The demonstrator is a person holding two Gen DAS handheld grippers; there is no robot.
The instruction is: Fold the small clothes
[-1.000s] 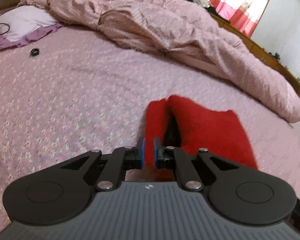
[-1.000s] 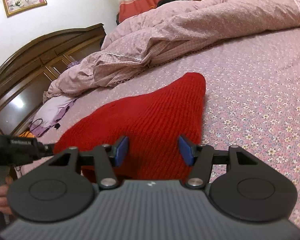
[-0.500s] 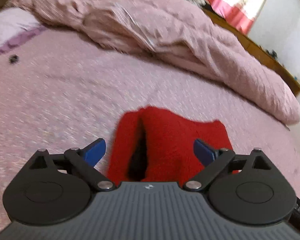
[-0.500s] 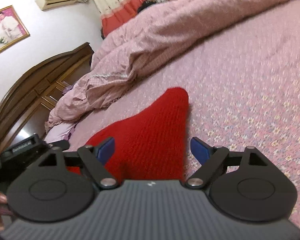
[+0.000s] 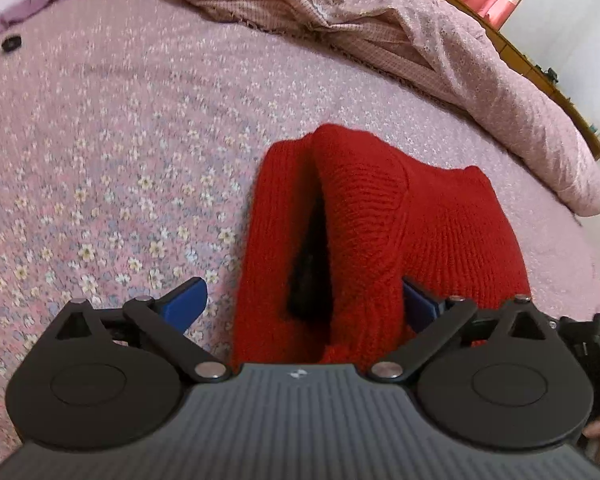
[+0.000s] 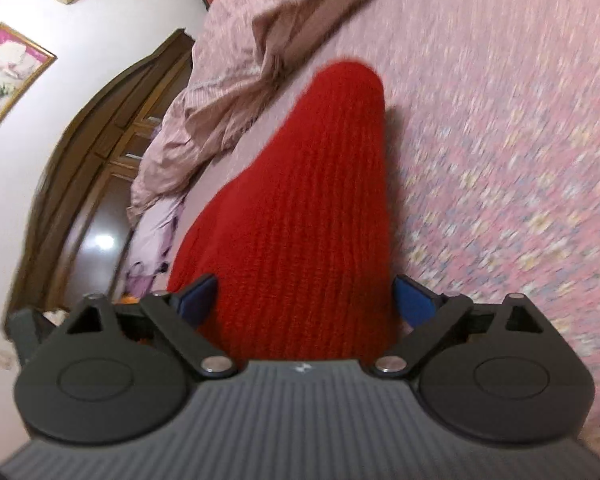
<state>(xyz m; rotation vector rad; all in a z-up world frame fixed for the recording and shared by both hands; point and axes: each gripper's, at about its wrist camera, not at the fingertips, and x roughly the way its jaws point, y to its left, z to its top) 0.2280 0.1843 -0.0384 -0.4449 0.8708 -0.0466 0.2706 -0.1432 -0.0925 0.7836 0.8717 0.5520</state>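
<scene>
A red knitted garment (image 5: 380,216) lies folded on the flowered pink bedsheet (image 5: 100,160), with a dark gap between its layers on the left side. My left gripper (image 5: 300,300) hangs just over its near end, and its jaws are opening wide. The fold sits between the blue pads (image 5: 186,300), which do not press on it. In the right wrist view the same red garment (image 6: 312,184) runs away from me as a tapering strip. My right gripper (image 6: 304,296) straddles its near end, its jaws also opening and not gripping the knit.
A crumpled pink duvet (image 5: 380,20) fills the far side of the bed. A small black ring (image 5: 11,44) and a purple cloth (image 5: 28,0) lie at the far left. A dark wooden headboard (image 6: 92,152) and a framed picture (image 6: 8,68) stand beyond.
My left gripper has let go of the red garment's edge and spread wide. The right jaws have opened further and the view has rolled. Both grippers have sunk closer to the garment.
</scene>
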